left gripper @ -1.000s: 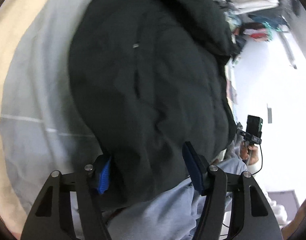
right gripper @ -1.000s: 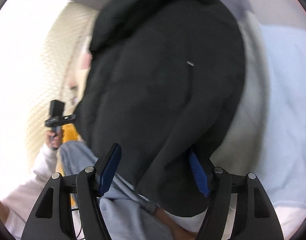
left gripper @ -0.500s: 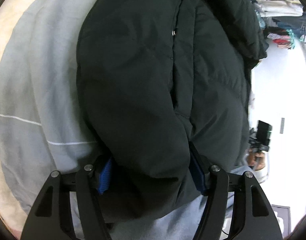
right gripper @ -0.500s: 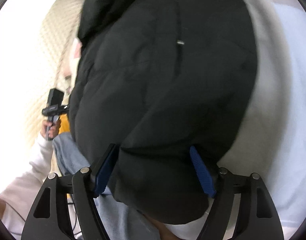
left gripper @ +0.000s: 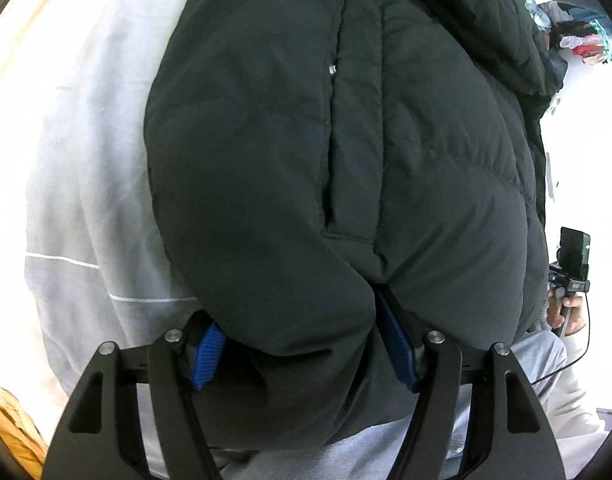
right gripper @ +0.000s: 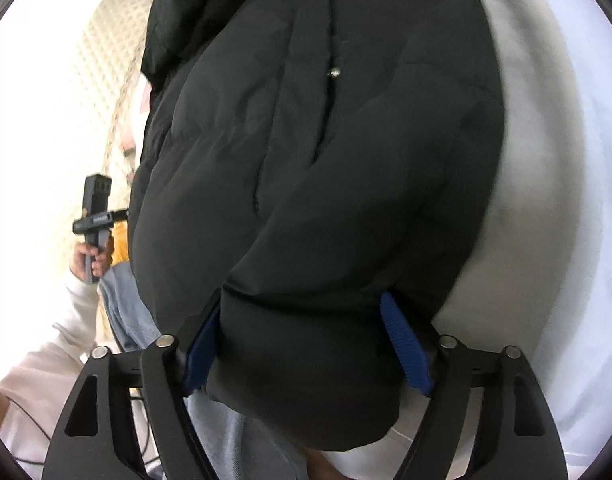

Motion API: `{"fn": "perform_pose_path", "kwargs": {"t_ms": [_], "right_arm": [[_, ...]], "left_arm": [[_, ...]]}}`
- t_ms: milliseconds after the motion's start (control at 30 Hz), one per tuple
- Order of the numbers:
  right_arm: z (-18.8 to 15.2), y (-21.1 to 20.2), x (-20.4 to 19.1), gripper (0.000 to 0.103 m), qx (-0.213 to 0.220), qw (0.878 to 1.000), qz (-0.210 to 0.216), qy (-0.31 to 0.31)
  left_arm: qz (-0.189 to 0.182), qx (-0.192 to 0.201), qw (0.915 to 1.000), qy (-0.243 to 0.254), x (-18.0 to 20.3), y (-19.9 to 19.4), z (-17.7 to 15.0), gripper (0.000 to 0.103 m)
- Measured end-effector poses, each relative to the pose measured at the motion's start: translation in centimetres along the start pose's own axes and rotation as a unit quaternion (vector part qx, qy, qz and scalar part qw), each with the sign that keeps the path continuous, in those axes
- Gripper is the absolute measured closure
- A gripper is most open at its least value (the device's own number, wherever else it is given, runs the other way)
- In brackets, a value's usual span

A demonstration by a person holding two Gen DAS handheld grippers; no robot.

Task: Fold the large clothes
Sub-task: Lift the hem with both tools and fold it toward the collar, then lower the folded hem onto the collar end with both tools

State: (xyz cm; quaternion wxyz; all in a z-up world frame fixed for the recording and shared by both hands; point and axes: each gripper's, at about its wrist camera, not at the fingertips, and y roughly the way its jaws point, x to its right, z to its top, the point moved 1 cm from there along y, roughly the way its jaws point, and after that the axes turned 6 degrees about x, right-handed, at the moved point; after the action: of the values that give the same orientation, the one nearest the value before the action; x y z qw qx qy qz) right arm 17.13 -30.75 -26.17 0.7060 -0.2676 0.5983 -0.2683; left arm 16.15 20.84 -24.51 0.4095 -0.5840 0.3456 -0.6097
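Observation:
A large black puffer jacket point(left gripper: 306, 152) lies on a pale grey bed sheet point(left gripper: 89, 168) and fills most of both views; it also shows in the right wrist view point(right gripper: 326, 168). My left gripper point(left gripper: 301, 354) has its blue pads on either side of a thick bulge of the jacket's near hem, jaws wide apart around it. My right gripper point(right gripper: 306, 354) stands the same way around the other hem corner. Each pocket slit has a small metal snap point(left gripper: 332, 68).
The other hand-held gripper shows at the right edge of the left view point(left gripper: 572, 264) and at the left in the right view point(right gripper: 95, 216). The person's light blue jeans point(left gripper: 386, 456) are below. Piled clothes point(left gripper: 578, 40) lie far right. A quilted cream surface point(right gripper: 85, 80) lies left.
Both grippers have pushed forward over the jacket hem; the jacket now bulges between the pads and fills more of each view.

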Motion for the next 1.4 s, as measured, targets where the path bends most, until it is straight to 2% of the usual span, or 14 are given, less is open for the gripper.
{"fn": "perform_pose_path", "kwargs": {"t_ms": [233, 300, 333, 367, 467, 500, 567, 733, 967, 1167, 1200, 1333, 1400], "right_arm": [[0.4, 1.5, -3.5, 0.020, 0.007, 0.996, 0.037, -0.078], [0.4, 1.7, -4.1, 0.025, 0.010, 0.995, 0.032, -0.099], [0.3, 1.7, -4.3, 0.034, 0.012, 0.994, 0.024, -0.106], [0.4, 1.5, -4.5, 0.050, 0.015, 0.994, 0.014, -0.112], [0.5, 0.2, -5.4, 0.077, 0.036, 0.991, -0.009, -0.130], [0.4, -0.7, -6.4, 0.080, 0.054, 0.988, -0.018, -0.142], [0.2, -2.1, -7.9, 0.088, 0.076, 0.985, -0.035, -0.152], [-0.4, -6.0, -11.1, 0.093, 0.136, 0.975, -0.050, -0.170], [-2.9, -10.7, -14.4, 0.095, 0.207, 0.963, -0.065, -0.163], [-6.1, -14.7, -15.2, 0.095, 0.260, 0.955, -0.030, -0.142], [-6.9, -15.3, -15.5, 0.095, 0.271, 0.952, -0.024, -0.139], [-10.2, -17.6, -16.8, 0.095, 0.306, 0.942, -0.011, -0.137], [-12.0, -18.6, -17.5, 0.095, 0.321, 0.938, -0.006, -0.131]], "left_arm": [[-0.001, 0.002, 0.9998, 0.019, 1.2, 0.1, 0.1, 0.046], [-0.007, 0.003, 0.9998, 0.020, 1.1, 0.1, 0.1, 0.053], [-0.010, 0.004, 0.9998, 0.018, 1.0, -0.1, 0.0, 0.055], [-0.012, 0.007, 0.9998, 0.016, 0.8, -0.4, -0.1, 0.060], [-0.022, 0.020, 0.9996, 0.003, 0.0, -1.6, -0.6, 0.075], [-0.027, 0.025, 0.9993, -0.004, 0.0, -1.9, -0.8, 0.081], [-0.039, 0.037, 0.9985, -0.013, -0.1, -3.3, -1.2, 0.088], [-0.085, 0.081, 0.9922, -0.040, -1.0, -7.6, -2.1, 0.094], [-0.124, 0.155, 0.9795, -0.034, 0.3, -15.3, -5.4, 0.097], [-0.149, 0.190, 0.9695, -0.040, 0.6, -20.3, -9.2, 0.097], [-0.153, 0.194, 0.9681, -0.042, 2.1, -20.0, -9.3, 0.097], [-0.168, 0.203, 0.9634, -0.050, 2.6, -22.3, -12.8, 0.097], [-0.172, 0.205, 0.9622, -0.049, 3.9, -22.8, -13.7, 0.097]]}}
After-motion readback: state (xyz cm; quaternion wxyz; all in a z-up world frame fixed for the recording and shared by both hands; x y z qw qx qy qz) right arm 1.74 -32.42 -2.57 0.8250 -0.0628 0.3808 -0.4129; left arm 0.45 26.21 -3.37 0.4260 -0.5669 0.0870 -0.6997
